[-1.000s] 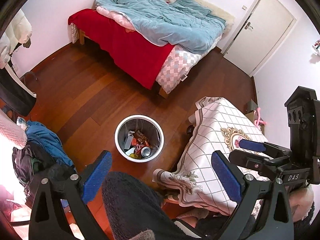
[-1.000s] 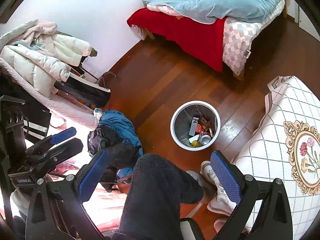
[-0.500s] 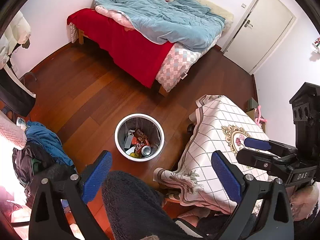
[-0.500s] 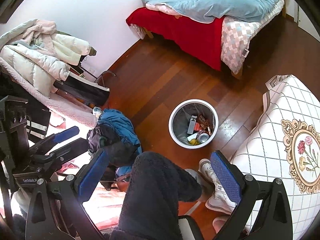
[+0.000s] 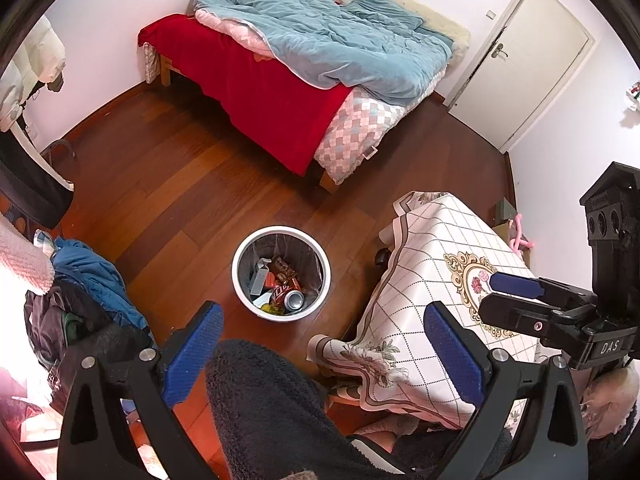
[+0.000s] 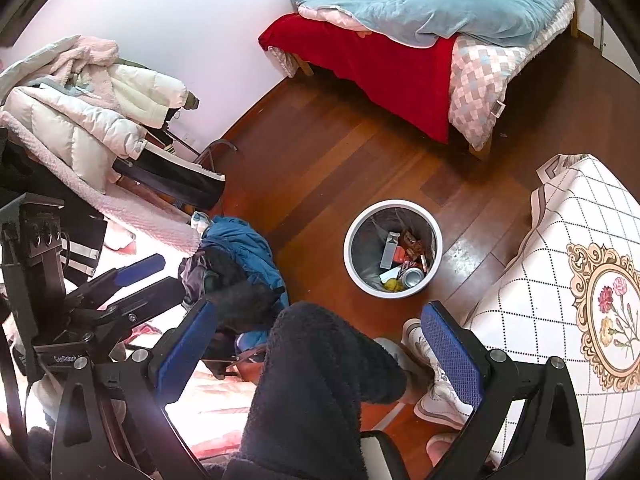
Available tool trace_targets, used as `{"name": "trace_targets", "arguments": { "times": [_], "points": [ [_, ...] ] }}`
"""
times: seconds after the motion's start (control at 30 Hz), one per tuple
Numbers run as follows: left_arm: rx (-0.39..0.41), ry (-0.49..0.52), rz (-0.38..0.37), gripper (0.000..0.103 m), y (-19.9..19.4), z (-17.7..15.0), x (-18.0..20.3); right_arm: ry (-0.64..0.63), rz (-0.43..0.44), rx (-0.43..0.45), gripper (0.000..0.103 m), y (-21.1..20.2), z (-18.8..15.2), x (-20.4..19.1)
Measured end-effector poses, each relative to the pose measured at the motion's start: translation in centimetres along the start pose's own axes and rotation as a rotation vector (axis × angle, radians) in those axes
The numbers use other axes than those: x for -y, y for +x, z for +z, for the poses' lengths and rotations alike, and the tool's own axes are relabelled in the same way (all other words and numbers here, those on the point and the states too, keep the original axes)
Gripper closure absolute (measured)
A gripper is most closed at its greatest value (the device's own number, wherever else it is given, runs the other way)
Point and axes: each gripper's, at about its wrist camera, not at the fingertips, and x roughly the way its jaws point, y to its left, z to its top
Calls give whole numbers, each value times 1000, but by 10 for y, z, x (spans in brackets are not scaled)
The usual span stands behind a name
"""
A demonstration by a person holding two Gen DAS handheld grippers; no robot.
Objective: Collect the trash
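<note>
A white round trash bin (image 5: 244,258) stands on the wooden floor and holds a can (image 5: 295,299), a small carton (image 5: 259,278) and red wrappers. It also shows in the right wrist view (image 6: 352,236). My left gripper (image 5: 324,350) is open and empty, held high above the floor near the bin. My right gripper (image 6: 320,346) is open and empty, above my dark-trousered knee (image 6: 320,368). The right gripper shows at the right edge of the left wrist view (image 5: 516,294), over the table. The left gripper shows in the right wrist view (image 6: 136,276).
A table with a checked floral cloth (image 5: 432,280) stands right of the bin. A bed with red and blue covers (image 5: 304,56) lies at the back. A pile of clothes (image 6: 236,256) and hanging jackets (image 6: 80,112) are on the left. A white door (image 5: 520,60) is at back right.
Both views have shifted slightly. In the left wrist view the right gripper has drifted down and to the right. Both grippers stay open and empty.
</note>
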Motion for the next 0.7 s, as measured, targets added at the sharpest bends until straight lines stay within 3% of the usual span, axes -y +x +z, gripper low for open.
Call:
{"name": "trace_targets", "arguments": {
  "times": [0.7],
  "points": [
    [16,-28,-19,1,-14,-2,-2,-24,2,-4,0,3,8,-15]
  ]
}}
